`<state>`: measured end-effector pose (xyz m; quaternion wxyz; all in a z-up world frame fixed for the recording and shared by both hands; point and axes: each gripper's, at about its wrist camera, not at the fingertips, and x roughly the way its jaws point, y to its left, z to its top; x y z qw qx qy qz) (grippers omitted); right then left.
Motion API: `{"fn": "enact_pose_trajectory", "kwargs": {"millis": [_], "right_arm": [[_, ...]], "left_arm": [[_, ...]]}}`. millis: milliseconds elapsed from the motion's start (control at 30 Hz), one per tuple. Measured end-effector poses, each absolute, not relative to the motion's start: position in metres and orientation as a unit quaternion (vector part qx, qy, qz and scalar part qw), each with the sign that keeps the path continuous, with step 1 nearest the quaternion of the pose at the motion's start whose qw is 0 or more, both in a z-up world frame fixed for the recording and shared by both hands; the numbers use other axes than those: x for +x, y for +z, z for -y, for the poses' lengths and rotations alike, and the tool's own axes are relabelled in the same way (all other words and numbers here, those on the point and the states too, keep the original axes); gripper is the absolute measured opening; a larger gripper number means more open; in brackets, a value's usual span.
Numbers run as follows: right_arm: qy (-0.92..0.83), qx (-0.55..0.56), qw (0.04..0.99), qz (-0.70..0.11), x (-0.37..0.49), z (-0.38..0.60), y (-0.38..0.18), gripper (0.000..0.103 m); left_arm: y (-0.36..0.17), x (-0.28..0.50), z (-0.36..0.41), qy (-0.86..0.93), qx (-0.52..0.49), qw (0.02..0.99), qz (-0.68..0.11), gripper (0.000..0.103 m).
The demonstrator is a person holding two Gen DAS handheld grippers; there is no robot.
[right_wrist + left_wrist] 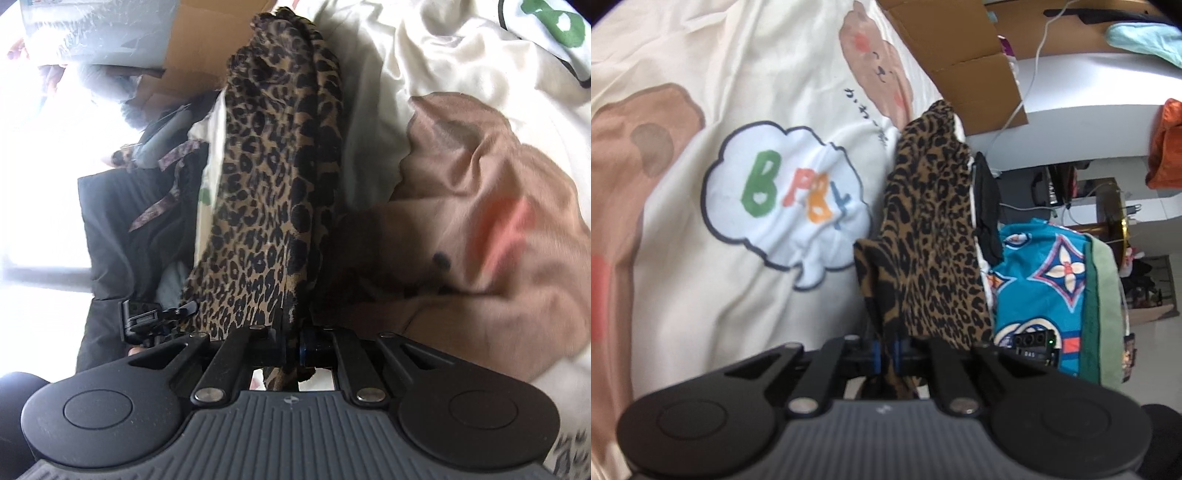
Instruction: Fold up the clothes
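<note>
A leopard-print garment (931, 236) hangs stretched over a cream bedspread (701, 74) printed with bears. My left gripper (886, 356) is shut on one edge of it, the cloth pinched between the blue pads and trailing out behind them. In the right wrist view the same leopard-print garment (266, 184) runs away from my right gripper (293, 350), which is shut on another edge. The other gripper (144, 317) shows at the left of that view, beside the cloth.
A cardboard box (960, 48) stands beyond the bed. A teal patterned cloth (1041, 280) and a green towel (1104, 306) lie at the right, with a black garment (988, 206) above them. A person in dark clothing (125, 236) is at the left of the right wrist view.
</note>
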<state>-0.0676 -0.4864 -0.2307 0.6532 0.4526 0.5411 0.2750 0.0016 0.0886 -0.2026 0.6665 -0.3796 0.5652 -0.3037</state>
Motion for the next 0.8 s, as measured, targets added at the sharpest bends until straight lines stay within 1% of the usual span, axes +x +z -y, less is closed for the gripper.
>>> {"fn": "enact_pose_trajectory", "kwargs": {"millis": [300,433,667,800], "right_arm": [[0.308,0.449,0.659,-0.518,-0.076,0.498,-0.179,0.004],[0.318,0.450,0.670,-0.498,-0.071,0.510,-0.160,0.004],[0.294,0.468,0.708,-0.439,-0.052,0.507,-0.151,0.005],[0.268,0.479,0.722,-0.421,-0.047,0.504,-0.152,0.005]], "left_arm": [[-0.163,-0.001,-0.087,-0.321,-0.415,0.662,-0.535,0.006],[-0.154,0.005,-0.086,-0.313,-0.423,0.666,-0.528,0.007],[-0.147,0.038,-0.084,-0.247,-0.440,0.689,-0.521,0.007],[-0.142,0.052,-0.079,-0.223,-0.417,0.697,-0.538,0.007]]}}
